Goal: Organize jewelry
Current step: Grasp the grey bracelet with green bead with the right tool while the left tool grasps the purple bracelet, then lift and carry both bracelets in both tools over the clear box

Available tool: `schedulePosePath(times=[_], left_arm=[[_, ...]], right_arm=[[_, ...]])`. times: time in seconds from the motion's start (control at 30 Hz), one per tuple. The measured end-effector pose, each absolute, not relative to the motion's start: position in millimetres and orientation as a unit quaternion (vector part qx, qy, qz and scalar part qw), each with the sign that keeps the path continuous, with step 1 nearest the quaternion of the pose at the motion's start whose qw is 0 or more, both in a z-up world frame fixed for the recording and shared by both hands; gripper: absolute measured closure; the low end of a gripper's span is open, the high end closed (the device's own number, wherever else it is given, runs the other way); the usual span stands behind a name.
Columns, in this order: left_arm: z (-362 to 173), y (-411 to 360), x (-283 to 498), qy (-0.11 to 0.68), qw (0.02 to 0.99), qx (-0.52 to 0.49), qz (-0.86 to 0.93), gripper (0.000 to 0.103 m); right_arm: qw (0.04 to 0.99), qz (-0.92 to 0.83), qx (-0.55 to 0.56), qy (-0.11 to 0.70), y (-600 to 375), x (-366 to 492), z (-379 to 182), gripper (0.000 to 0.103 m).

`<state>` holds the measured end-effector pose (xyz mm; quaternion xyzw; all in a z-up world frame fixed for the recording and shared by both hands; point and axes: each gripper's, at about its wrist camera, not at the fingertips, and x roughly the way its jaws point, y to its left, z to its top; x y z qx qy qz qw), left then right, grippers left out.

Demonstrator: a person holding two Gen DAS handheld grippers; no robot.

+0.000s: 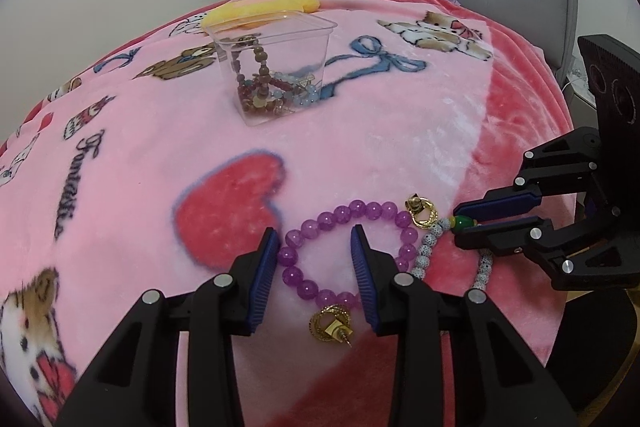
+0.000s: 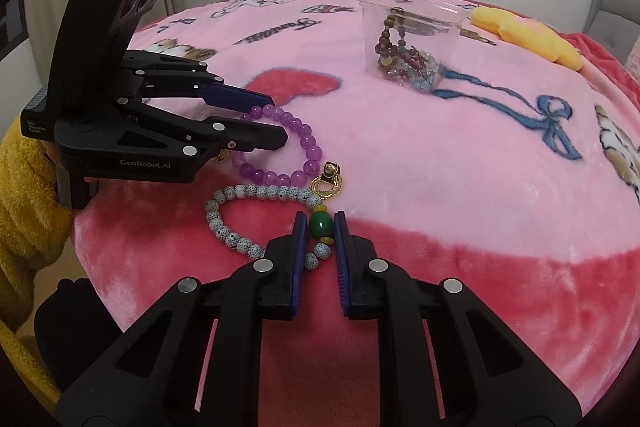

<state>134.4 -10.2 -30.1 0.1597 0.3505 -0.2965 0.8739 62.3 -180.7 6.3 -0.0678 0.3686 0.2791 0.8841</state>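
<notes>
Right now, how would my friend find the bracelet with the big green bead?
Start at the pink cartoon blanket and go to its darker pink near edge, where the right gripper is shut on a bead. That green bead belongs to the speckled white bracelet. The purple bracelet beside it is see-through violet, with no green bead.

On the side of my left gripper [image 2: 256, 123] I can read the white brand "GenRobot.AI". The small white label on its back end is too small to read. On the pink blanket [image 1: 360, 155] one dark cursive word reads "Fantastic".
</notes>
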Motion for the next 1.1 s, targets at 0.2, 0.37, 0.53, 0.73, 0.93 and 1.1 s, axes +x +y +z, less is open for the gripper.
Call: schedulePosePath(times=[0.2, 0.37, 0.53, 0.73, 0.93, 1.1], left_arm=[[-30.3, -8.4, 134.6, 0.349, 0.878, 0.159, -0.286, 0.077], [-29.5, -7.5, 132.9, 0.342, 0.886, 0.160, -0.271, 0.090], [-28.2, -12.4, 124.9, 0.327, 0.892, 0.180, -0.255, 0.093], [-21.9, -11.8, 119.2, 0.314, 0.898, 0.179, -0.251, 0.093], [-13.0, -10.2, 116.2, 0.303, 0.904, 0.167, -0.251, 0.093], [-3.5, -12.1, 111.0, 0.288, 0.909, 0.157, -0.257, 0.093]], right_arm=[[0.886, 0.276, -0.072, 0.365, -180.2, 61.4, 5.5, 0.091], [0.889, 0.272, -0.072, 0.362, -180.0, 60.3, 5.2, 0.091], [0.891, 0.268, -0.077, 0.358, -179.0, 58.0, 6.0, 0.091], [0.896, 0.263, -0.088, 0.346, -179.0, 53.9, 12.8, 0.091], [0.899, 0.267, -0.082, 0.338, -182.2, 50.5, 21.2, 0.091], [0.904, 0.266, -0.075, 0.327, -187.1, 48.0, 30.0, 0.091]])
